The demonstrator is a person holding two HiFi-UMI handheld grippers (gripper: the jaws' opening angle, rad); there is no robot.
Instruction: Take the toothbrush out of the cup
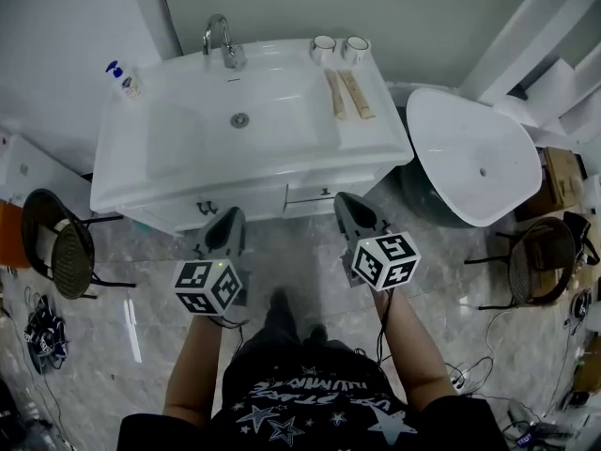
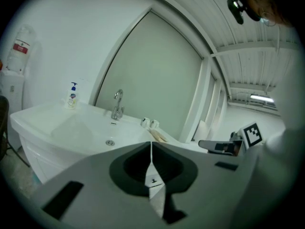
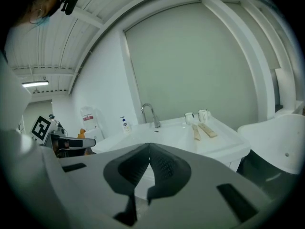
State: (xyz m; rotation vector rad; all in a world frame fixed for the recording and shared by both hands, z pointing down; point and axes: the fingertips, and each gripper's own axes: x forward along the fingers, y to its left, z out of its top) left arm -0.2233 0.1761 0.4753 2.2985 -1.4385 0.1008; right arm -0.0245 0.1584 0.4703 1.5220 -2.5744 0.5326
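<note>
White sink (image 1: 282, 158) on a marble floor (image 1: 103, 346) bore two cups (image 1: 324, 48) at its back right corner; any toothbrush was too small to tell. Left gripper (image 1: 230, 220) and right gripper (image 1: 346, 202) hung before its front edge, clenched empty.

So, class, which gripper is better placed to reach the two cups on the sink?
Probably the right gripper. The cups stand at the sink's back right corner, roughly in line with it, while the left gripper is farther left. Both grippers are shut and empty.
</note>
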